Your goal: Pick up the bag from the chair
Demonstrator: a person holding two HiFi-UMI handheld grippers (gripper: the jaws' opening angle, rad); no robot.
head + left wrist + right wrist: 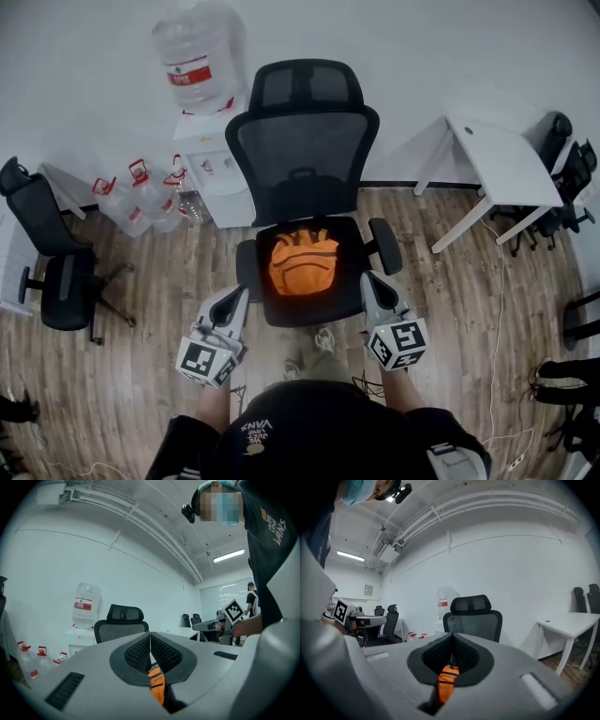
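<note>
An orange bag [302,263] with black straps lies on the seat of a black mesh office chair [305,150] in the middle of the head view. My left gripper [238,300] is just off the seat's front left corner, and my right gripper [369,283] is beside the right armrest. Both are apart from the bag. In the left gripper view the jaws of the left gripper [150,635] meet at their tips, and the bag [158,689] shows below them. The right gripper [452,637] is likewise shut and empty, with the bag [446,681] beyond.
A water dispenser with a large bottle [199,58] stands behind the chair at the left, with several water jugs [141,199] on the floor. A second black chair [56,277] is at far left. A white table [502,164] and more chairs [574,169] stand at right.
</note>
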